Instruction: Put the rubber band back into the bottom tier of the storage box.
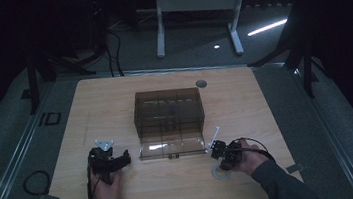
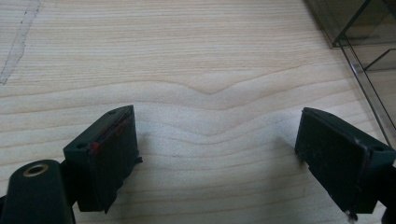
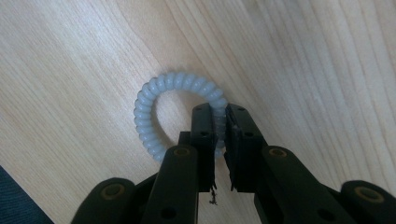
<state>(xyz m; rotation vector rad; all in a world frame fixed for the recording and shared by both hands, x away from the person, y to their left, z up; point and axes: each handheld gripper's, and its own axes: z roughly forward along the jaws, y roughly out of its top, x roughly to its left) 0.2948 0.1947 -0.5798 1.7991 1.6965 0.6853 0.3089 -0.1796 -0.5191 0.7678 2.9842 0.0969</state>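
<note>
The right tongs point(image 3: 219, 128) had closed on the pale blue, translucent spiral hair tie point(image 3: 154, 116), a coiled plastic ring that lay flat on the light wood-grain table point(image 3: 74, 56); the two black jaws stood almost together with one side of the coil pinched between them, while the rest of the ring rested on the wood. In the high view that ring point(image 1: 219, 173) sat just in front of and to the right of the smoky brown see-through plastic organiser box point(image 1: 168, 111), near the box's front right corner, with the right tongs point(image 1: 224, 160) bent down over it from the person's right hand point(image 1: 249, 159). The box stood at the middle of the table with its clear hinged lid point(image 1: 171, 146) folded down flat toward the person, so the divided compartments were open to be filled; whether anything already lay inside them could not be told in the dim light. The left tongs point(image 2: 217, 154) were spread wide and held nothing, hovering over bare wood just left of the box's lid. By this reading the grasp was made, and the lift, the carry to a compartment and the release all remained to be done.
</note>
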